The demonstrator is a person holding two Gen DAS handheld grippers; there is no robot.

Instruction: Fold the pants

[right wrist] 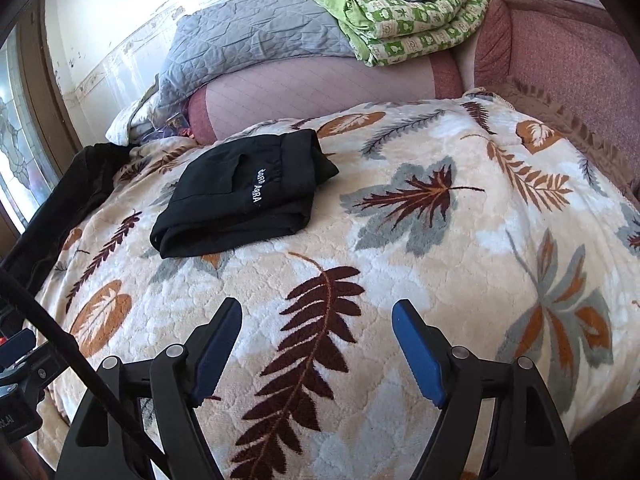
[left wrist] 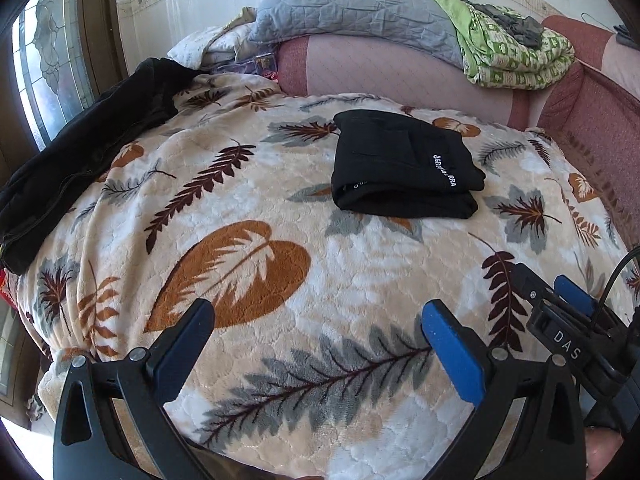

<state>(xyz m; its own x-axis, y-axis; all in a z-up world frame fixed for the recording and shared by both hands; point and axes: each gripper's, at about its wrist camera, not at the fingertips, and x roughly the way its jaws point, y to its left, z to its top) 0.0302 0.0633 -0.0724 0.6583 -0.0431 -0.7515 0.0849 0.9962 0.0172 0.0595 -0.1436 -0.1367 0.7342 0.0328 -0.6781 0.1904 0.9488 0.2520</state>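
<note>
The black pants (left wrist: 404, 168) lie folded into a compact stack on the leaf-patterned blanket (left wrist: 248, 184), well apart from both tools. The left hand-held gripper (left wrist: 318, 320) hangs above the blanket, jaws spread wide, nothing between them. The right hand-held gripper (right wrist: 318, 320) likewise stands wide apart and empty.

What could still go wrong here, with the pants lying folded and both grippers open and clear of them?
1. The folded black pants lie on a plush, uneven leaf-print blanket; the loose top layers could slump open.
2. A second dark garment lies unfolded at the blanket's edge; reaching for it could drag the blanket and disturb the stack.
3. The cable crossing the right wrist view could snag.
</note>
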